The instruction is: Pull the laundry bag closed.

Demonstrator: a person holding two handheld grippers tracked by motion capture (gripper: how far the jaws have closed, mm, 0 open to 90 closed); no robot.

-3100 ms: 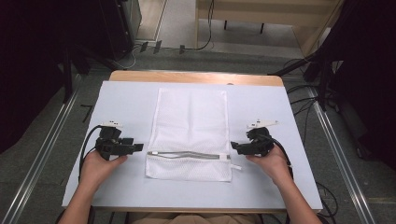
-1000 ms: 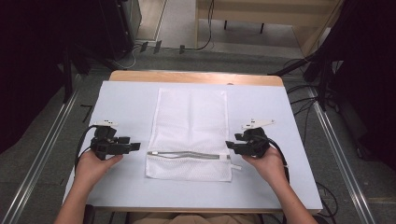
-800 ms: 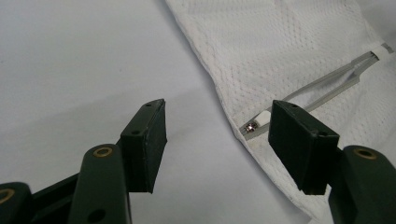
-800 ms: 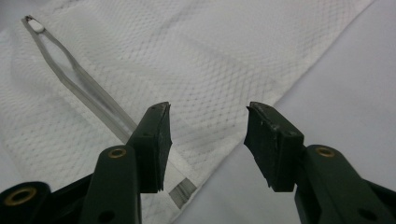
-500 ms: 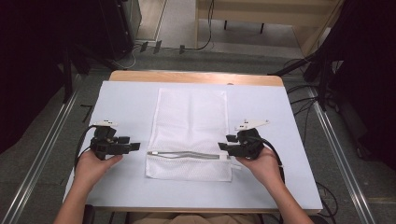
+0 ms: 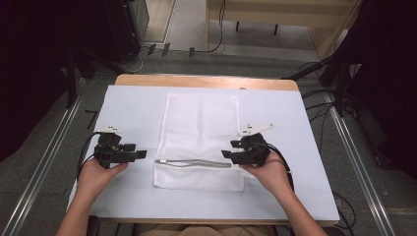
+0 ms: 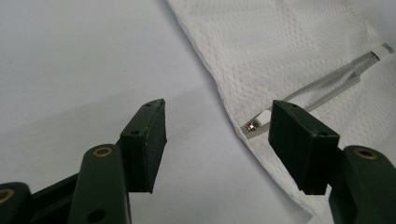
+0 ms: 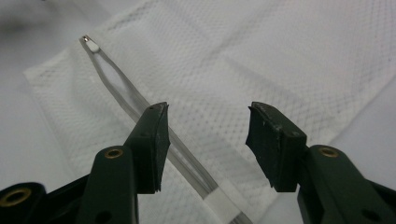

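A white mesh laundry bag (image 6: 201,128) lies flat in the middle of the table, with its grey zipper (image 6: 193,163) running across near the front end and gaping slightly. My left gripper (image 6: 140,155) rests open on the table just left of the bag, apart from it; the zipper's left end with the slider (image 7: 253,125) lies between and beyond its jaws. My right gripper (image 6: 227,149) is open over the bag's right edge, by the zipper's right end (image 8: 219,205). The mesh bag (image 8: 261,70) lies under its jaws.
A pale blue sheet (image 6: 133,108) covers the wooden table (image 6: 206,81). Cables trail from both grippers. Metal rails (image 6: 44,157) run along the floor on both sides, and dark equipment stands beyond the far edge.
My right gripper has moved left, from beside the bag onto its right edge near the zipper end. The left gripper has shifted a little left and stayed open.
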